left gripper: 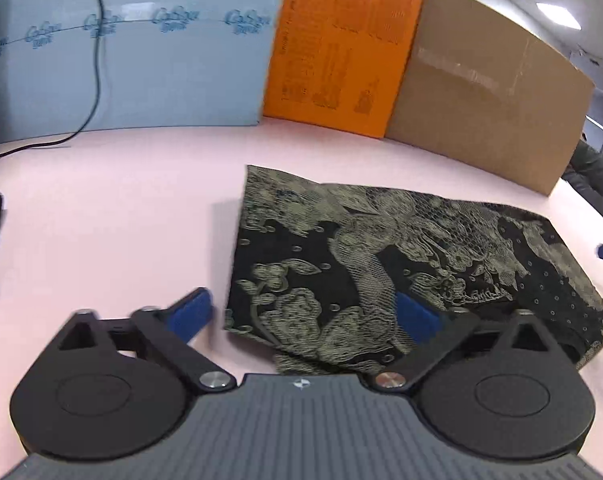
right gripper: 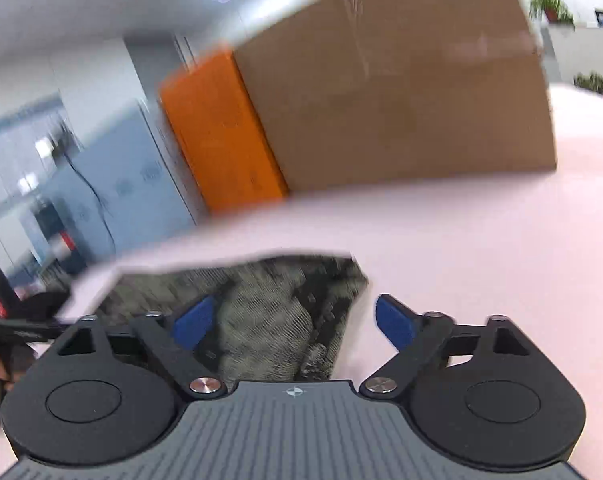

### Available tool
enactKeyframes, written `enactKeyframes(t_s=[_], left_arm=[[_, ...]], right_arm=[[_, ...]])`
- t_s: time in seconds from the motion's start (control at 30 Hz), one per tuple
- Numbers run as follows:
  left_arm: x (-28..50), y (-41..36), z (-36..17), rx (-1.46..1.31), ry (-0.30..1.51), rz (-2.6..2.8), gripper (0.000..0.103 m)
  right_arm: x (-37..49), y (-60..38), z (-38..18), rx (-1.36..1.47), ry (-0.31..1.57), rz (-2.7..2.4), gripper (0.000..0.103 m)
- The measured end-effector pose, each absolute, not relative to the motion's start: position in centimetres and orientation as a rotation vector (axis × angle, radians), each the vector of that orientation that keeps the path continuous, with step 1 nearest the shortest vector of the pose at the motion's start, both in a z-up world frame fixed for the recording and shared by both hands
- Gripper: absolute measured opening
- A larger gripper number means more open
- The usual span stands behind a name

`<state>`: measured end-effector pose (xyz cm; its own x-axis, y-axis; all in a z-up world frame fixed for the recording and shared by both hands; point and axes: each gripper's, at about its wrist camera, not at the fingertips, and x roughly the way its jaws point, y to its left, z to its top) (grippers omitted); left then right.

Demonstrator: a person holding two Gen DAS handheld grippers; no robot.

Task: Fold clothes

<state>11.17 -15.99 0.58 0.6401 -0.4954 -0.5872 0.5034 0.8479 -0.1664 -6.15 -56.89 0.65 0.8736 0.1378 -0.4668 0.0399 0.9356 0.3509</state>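
Left gripper (left gripper: 305, 314) fingers apart, nothing clamped; right gripper (right gripper: 293, 322) likewise spread and empty. Judgement: to fold cleanly, each should pinch one near corner and lift both evenly. The folded patterned garment (left gripper: 401, 248) lies lower centre on the pink tabletop (left gripper: 113, 216), its near edge between both pairs of fingers. Cardboard box (left gripper: 481, 88) stands upper right.

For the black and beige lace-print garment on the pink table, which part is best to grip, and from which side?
Probably the near left corner of the garment, approached low from the left gripper side. There the folded edge lifts slightly off the pink table and already lies between the open jaws, so one finger could slide under it.
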Motion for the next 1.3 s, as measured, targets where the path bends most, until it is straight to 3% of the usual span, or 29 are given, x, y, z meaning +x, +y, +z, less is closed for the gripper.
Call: enactKeyframes(t_s=[0.1,0.17,0.43,1.3], left_arm=[[11.0,-17.0,0.4,0.075,0.661,-0.549,0.103],[10.9,-17.4,0.2,0.102,0.660,-0.541,0.103],[10.6,-17.9,0.1,0.141,0.660,-0.525,0.103],[12.9,-20.8,0.2,0.121,0.671,-0.637,0.103]], right_arm=[[-4.4,-57.3,-0.8,0.424,0.554,0.026,0.090],[-4.6,-57.8,-1.6,0.479,0.513,0.050,0.097],[-5.6,-59.4,-2.6,0.623,0.458,0.128,0.103],[-4.3,-59.5,-2.8,0.614,0.485,0.252,0.103]])
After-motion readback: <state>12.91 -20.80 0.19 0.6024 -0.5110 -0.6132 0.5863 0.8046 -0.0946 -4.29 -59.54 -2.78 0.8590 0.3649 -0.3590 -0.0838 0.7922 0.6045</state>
